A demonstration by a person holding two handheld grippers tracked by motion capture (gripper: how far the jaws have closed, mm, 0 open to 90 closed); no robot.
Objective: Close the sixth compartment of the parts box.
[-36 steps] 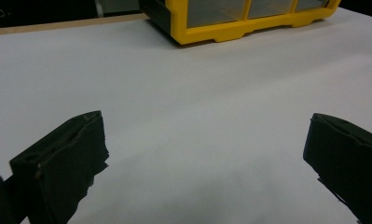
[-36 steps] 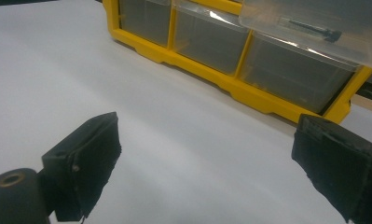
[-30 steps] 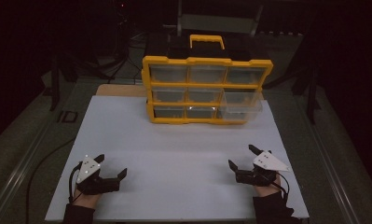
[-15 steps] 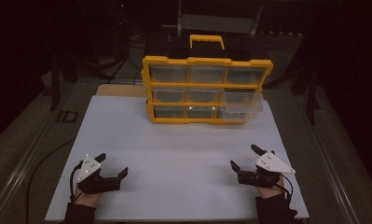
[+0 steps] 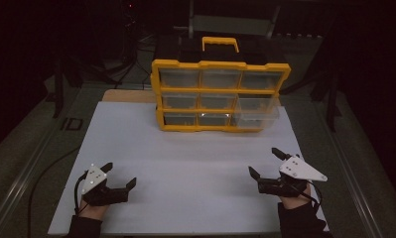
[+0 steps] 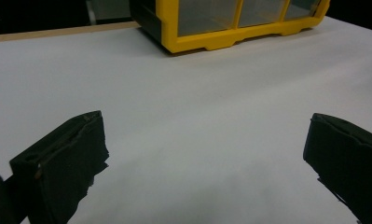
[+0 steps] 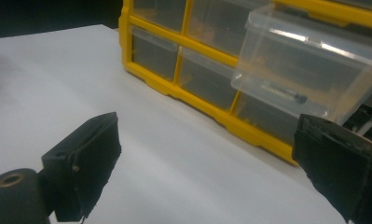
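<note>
While the left gripper (image 5: 120,176) is resting low over the white tabletop (image 5: 195,163) with its black jaws spread wide apart and nothing between them, the yellow organizer (image 5: 220,94) is standing well ahead of its fingertips and off to their right. In the left gripper view the fingers (image 6: 67,158) are looking blocky and matte, with slightly frayed pad edges, and only smooth, bare board is lying between them and the cabinet's bottom rail. The organizer is standing upright, its long axis running left to right across the table, its drawer fronts facing the person and its yellow handle (image 5: 220,43) sticking up at the top. Its frame is glossy yellow plastic, holding rectangular see-through drawers in three rows. Further right, one clear drawer (image 7: 309,65) is sticking out of the frame toward the right gripper (image 5: 266,163), tilting a little, and a small dark screw-like piece (image 7: 284,93) is lying inside it. That gripper's jaws are also gaping, empty, with the drawer hanging just ahead of and above its right finger. Nothing is standing in between.
</note>
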